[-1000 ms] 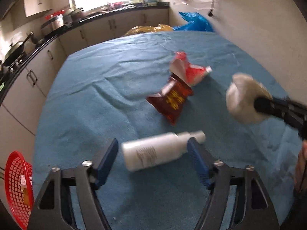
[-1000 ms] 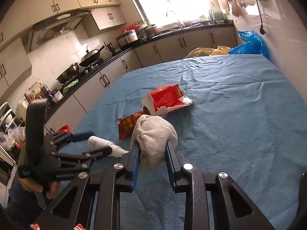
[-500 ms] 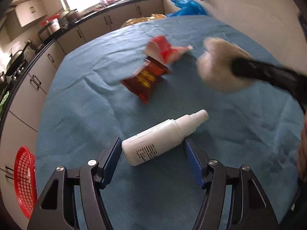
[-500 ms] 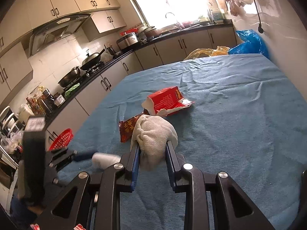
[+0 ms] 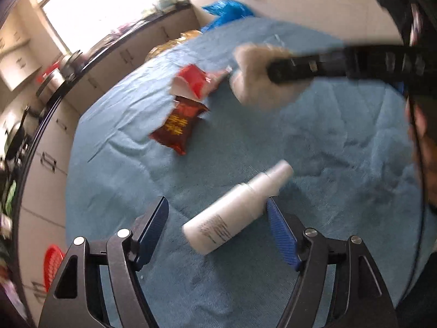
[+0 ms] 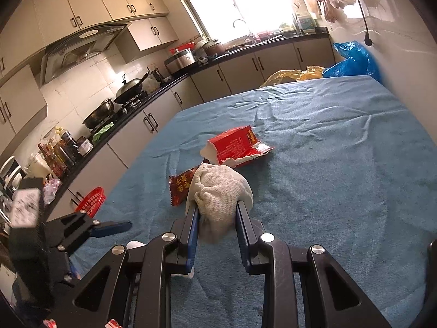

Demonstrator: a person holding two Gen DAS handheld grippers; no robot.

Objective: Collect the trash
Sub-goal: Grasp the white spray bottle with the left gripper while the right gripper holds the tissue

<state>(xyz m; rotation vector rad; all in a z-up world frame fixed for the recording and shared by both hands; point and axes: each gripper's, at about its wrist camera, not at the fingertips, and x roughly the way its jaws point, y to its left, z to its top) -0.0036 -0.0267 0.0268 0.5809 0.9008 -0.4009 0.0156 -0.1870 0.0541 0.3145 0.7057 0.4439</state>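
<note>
A white spray bottle [image 5: 235, 210] lies on the blue tablecloth [image 5: 341, 142] between the fingers of my left gripper [image 5: 215, 205]. Its jaws are opening; the left pad stands clear of the bottle and the right pad sits beside its neck. My right gripper [image 6: 217, 206] is shut on a bunched white cloth [image 6: 218, 188], held just above the table. Beyond it lie a dark red snack wrapper [image 6: 181, 186] and a torn red carton [image 6: 235, 146]. In the left wrist view both show further out: the wrapper [image 5: 179, 125] and the carton [image 5: 195, 83].
A red basket [image 6: 91, 201] stands off the table's left edge, by the kitchen cabinets. Blue bag [image 6: 352, 60] and yellow bag [image 6: 295, 75] sit past the far end. A wall runs along the right side. A person's hand shows at the right edge of the left wrist view.
My left gripper has shifted and rolled, so the bottle now lies slanted between its fingers, and its jaws stand wider. The right gripper with the cloth has stayed put.
</note>
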